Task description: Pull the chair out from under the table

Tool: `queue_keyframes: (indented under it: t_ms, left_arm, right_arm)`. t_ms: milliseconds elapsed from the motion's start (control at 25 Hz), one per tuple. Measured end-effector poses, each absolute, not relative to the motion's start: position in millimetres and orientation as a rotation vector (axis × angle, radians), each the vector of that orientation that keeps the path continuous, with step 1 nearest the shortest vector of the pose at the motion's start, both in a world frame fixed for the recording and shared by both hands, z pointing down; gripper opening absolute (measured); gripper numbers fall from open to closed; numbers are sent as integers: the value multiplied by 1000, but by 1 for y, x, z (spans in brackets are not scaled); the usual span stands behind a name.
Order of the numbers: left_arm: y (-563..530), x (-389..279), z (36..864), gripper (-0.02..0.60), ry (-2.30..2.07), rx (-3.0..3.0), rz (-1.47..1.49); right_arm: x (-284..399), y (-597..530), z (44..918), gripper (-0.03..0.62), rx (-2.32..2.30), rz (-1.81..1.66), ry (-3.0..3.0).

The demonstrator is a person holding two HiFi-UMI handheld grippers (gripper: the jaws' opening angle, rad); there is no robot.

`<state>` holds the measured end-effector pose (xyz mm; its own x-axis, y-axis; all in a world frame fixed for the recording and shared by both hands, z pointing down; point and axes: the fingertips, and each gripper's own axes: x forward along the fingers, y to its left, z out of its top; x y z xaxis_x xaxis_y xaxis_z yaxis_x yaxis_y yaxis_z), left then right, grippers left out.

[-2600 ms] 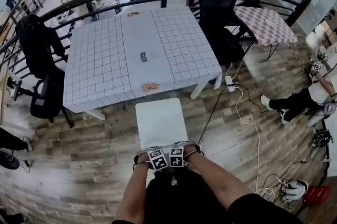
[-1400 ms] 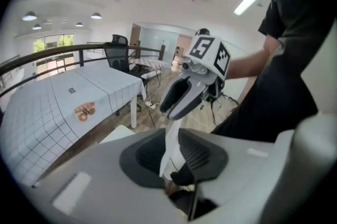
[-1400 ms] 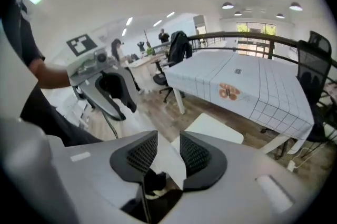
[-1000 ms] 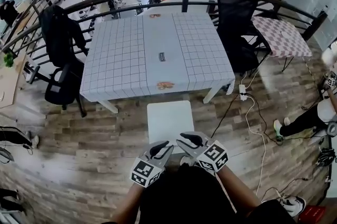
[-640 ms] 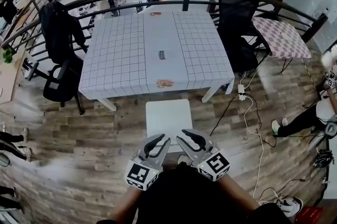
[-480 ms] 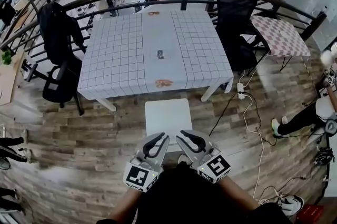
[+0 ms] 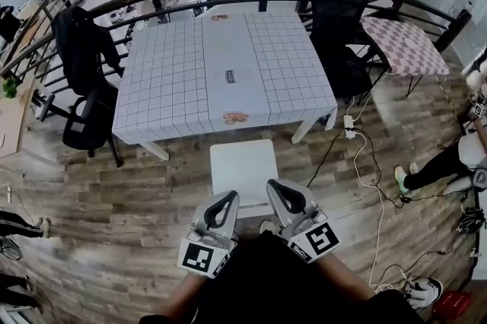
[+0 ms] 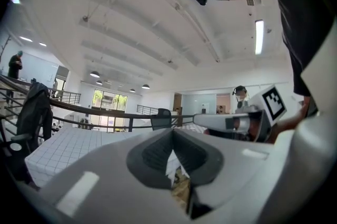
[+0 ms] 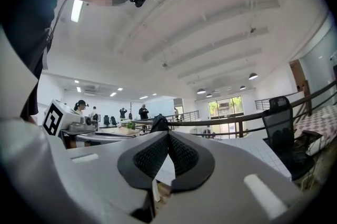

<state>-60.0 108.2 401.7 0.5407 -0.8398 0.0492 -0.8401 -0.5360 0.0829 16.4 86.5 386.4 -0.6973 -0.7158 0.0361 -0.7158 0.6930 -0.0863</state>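
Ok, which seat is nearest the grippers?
The white square stool, just ahead of them; the left black office chair and right black office chair stand farther off.

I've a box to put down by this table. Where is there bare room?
The left half of the table, between the black office chair and the centre label, is bare. So is the wood floor left of the white chair. Crowded: the floor at right, strewn with cables and a power strip.

white chair (image 7: 243,166), upright, beside gridded table (image 7: 175,79)
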Motion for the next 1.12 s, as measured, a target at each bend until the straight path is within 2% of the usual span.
queue_keyframes:
  t_ms: [400,1120]
  left_arm:
    - [112,-60,406,9,-1610,2633,19]
    - [106,-63,400,9,-1556,2623,-35]
  right_arm:
    - [27,94,388,-3,-1281,-45,2845]
    - [7,96,385,-3,-1240,32,2920]
